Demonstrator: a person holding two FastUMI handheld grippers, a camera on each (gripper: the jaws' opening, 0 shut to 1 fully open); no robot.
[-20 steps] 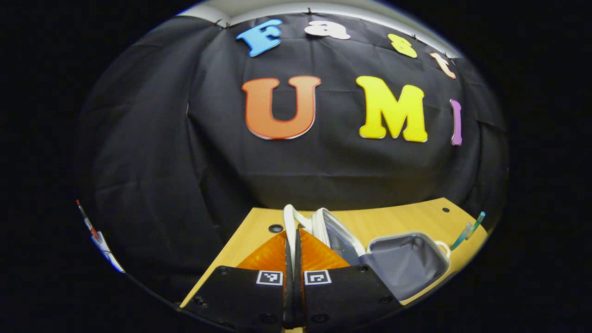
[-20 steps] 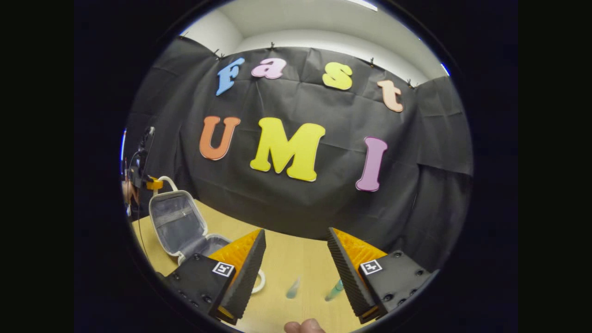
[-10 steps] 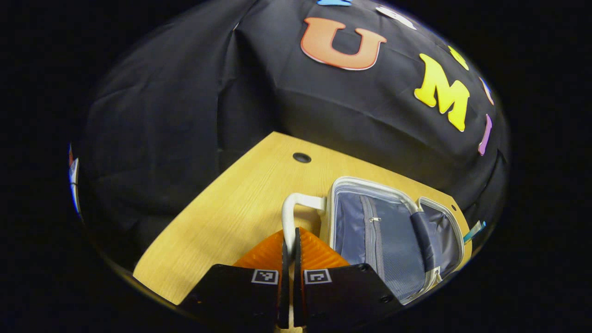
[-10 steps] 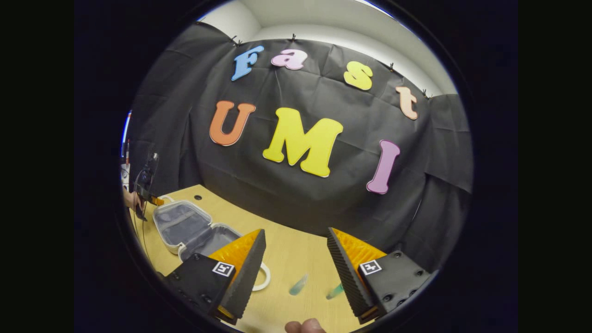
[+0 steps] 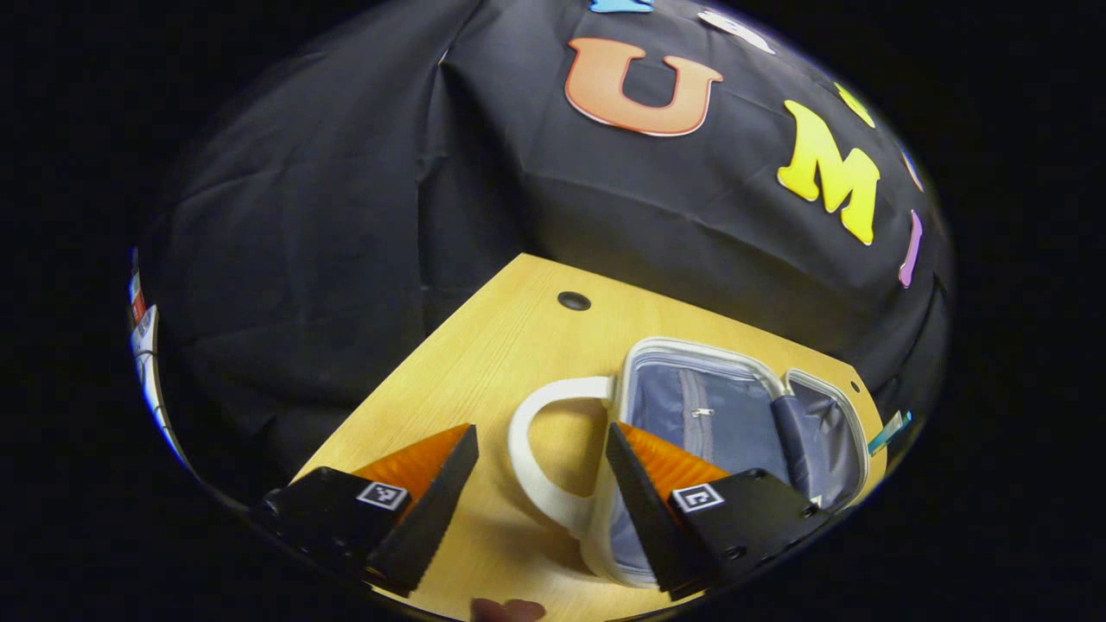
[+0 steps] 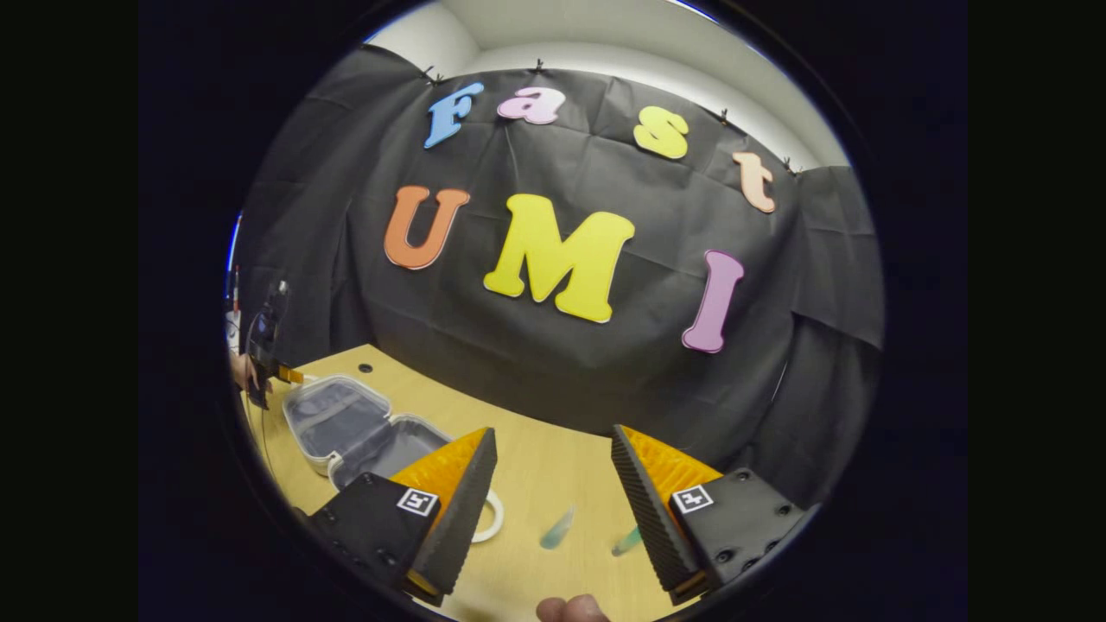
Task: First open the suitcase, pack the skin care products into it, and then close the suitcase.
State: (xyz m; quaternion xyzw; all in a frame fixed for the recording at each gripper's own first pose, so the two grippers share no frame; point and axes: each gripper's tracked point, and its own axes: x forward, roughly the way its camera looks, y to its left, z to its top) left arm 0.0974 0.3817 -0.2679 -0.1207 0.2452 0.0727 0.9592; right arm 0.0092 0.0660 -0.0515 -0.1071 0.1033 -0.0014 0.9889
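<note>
Looking along our left gripper (image 5: 540, 471), we see its jaws spread wide with nothing held; the white loop handle (image 5: 537, 449) of the suitcase (image 5: 726, 406) lies on the wooden table (image 5: 484, 354) between the two fingers. The suitcase lies open and flat, grey lining showing, just right of that handle. In the right gripper view, our right gripper (image 6: 553, 484) also stands wide open and empty above the table, with two small teal skin care products (image 6: 557, 529) lying near it and the suitcase far to the left.
</note>
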